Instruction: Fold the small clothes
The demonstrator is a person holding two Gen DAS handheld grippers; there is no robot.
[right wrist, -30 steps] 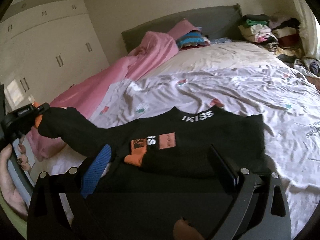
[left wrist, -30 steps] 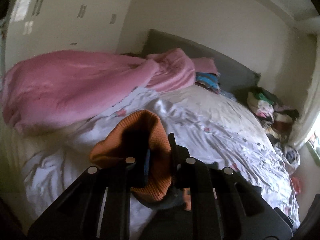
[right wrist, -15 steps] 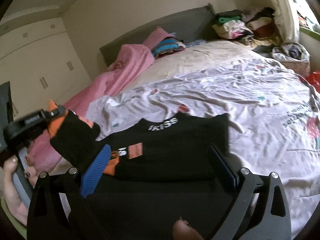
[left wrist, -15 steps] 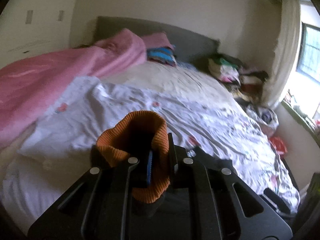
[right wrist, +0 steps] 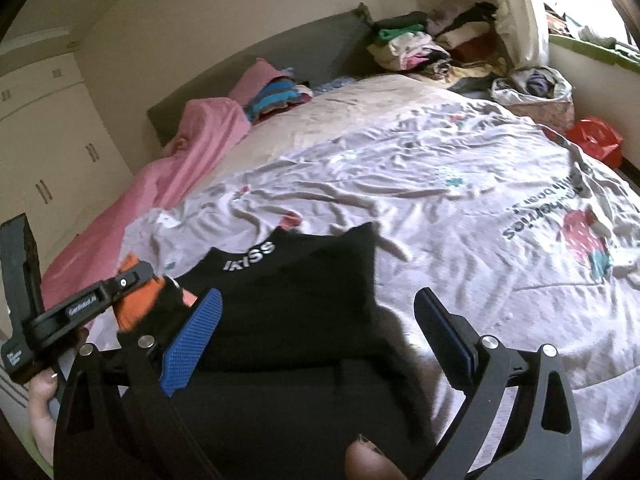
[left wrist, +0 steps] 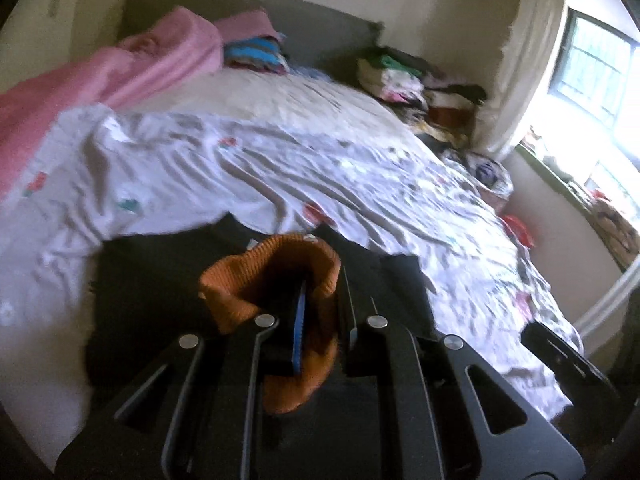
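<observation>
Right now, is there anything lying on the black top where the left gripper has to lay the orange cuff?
Nothing visible. The left gripper holds the orange cuff over the black top, whose surface looks bare. The open right gripper hovers above its near edge, off to the side.

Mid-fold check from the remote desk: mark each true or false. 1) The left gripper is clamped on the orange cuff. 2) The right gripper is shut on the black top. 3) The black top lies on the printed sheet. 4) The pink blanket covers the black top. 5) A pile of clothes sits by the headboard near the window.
1) True: the left gripper is shut on the orange cuff.
2) False: the right gripper stands open above the black top, with no cloth pinched.
3) True: it rests on the printed sheet.
4) False: the pink blanket lies apart, along the bed's far side.
5) True: the pile of clothes is there.
</observation>
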